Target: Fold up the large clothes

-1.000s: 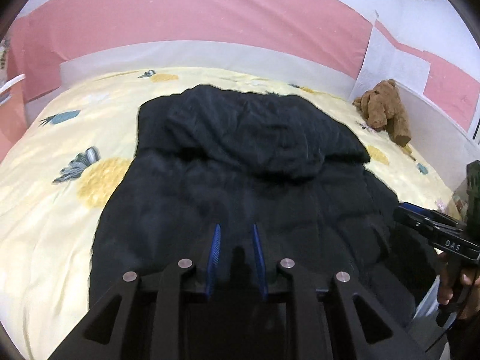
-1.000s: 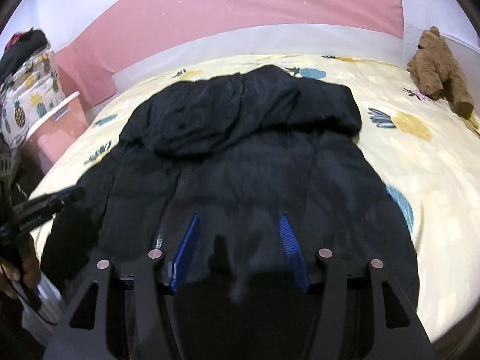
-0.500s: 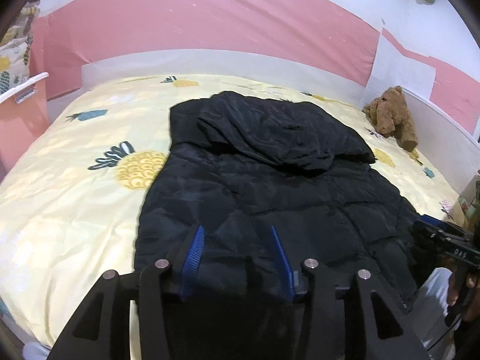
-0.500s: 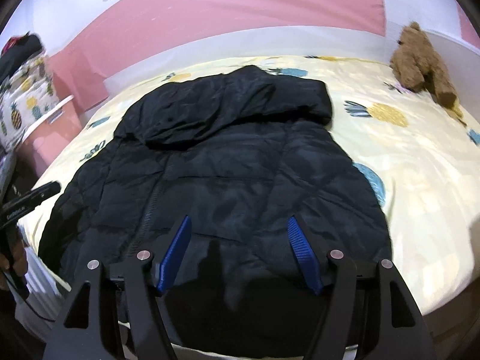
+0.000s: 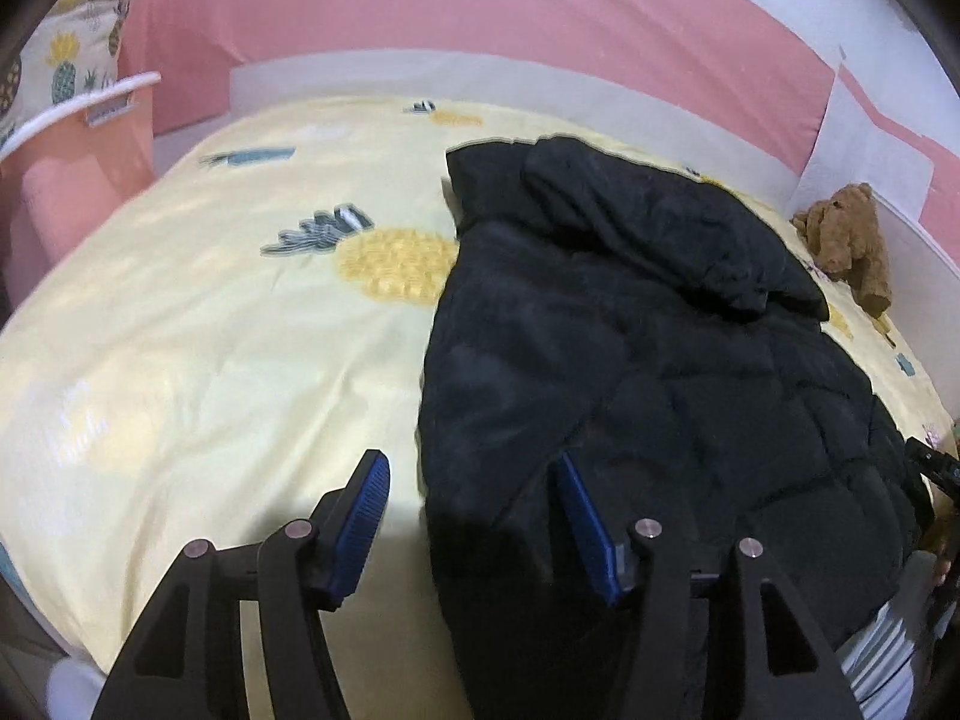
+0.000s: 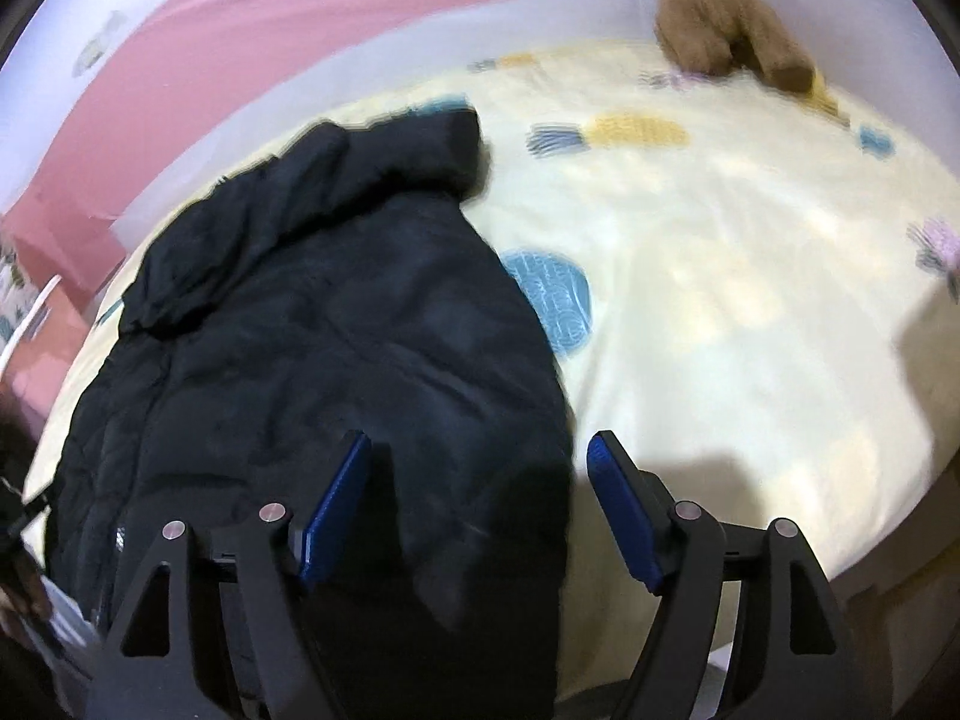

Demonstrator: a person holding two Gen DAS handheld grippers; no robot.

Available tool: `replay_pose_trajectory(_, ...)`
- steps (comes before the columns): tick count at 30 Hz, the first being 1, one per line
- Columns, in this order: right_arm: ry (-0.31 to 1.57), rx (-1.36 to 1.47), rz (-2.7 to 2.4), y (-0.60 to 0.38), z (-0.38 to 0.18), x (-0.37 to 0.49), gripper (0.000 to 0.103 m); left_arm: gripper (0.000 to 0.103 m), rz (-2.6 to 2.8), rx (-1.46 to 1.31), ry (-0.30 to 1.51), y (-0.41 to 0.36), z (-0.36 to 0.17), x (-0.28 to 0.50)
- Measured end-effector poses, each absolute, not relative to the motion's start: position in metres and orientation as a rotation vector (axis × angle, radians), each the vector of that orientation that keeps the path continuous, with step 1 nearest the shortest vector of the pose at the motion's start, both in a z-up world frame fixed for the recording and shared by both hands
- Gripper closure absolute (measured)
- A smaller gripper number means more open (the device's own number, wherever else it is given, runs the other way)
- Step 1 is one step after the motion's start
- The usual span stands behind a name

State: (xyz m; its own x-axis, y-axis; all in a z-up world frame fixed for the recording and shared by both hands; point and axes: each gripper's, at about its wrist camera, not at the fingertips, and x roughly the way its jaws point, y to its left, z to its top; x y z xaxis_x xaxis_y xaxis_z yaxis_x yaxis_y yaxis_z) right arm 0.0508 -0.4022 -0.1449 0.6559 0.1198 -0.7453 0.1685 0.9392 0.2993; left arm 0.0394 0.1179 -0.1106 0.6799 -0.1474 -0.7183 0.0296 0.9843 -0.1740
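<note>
I see the black padded jacket (image 5: 648, 360) spread flat on the bed (image 5: 210, 330), hood toward 12 o'clock. My left tongs (image 5: 474, 516) are spread wide over its left hem edge, gripping nothing. My right tongs (image 6: 480, 498) gape over the right hem edge. A teddy bear (image 6: 720, 24) sits at 1 o'clock.

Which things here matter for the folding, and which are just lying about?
For the job: jacket, bed, left gripper, right gripper, both open.
Lying about: teddy bear, pineapple pillow, pink bin.
</note>
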Motion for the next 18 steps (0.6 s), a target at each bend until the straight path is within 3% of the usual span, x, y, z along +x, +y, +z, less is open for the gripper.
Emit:
replay_pose_trajectory(9, 0.928, 0.521, 0.141, -0.401, -0.161, 0.039, 0.03, 0.041, -0.214, -0.222, 0.86, 0.101, -0.133, 0.015)
replay_pose_trajectory(10, 0.935, 0.514, 0.16, -0.398, -0.162, 0.037, 0.032, 0.041, -0.216, -0.224, 0.862, 0.099, -0.133, 0.013)
replay_pose_trajectory(13, 0.938, 0.528, 0.16, -0.396, -0.163, 0.035, 0.053, 0.042, -0.221, -0.216, 0.869, 0.096, -0.134, 0.01)
replay_pose_trajectory(14, 0.934, 0.548, 0.159, -0.397, -0.162, 0.036, 0.065, 0.045, -0.219, -0.214, 0.872, 0.095, -0.133, 0.01)
replay_pose_trajectory(15, 0.923, 0.564, 0.163, -0.399, -0.159, 0.037, 0.077, 0.059, -0.22, -0.22, 0.872, 0.096, -0.132, 0.01)
replay_pose_trajectory(18, 0.866, 0.563, 0.191, -0.396, -0.139, 0.034, 0.086, 0.083, -0.235, -0.245, 0.856, 0.102, -0.119, 0.015)
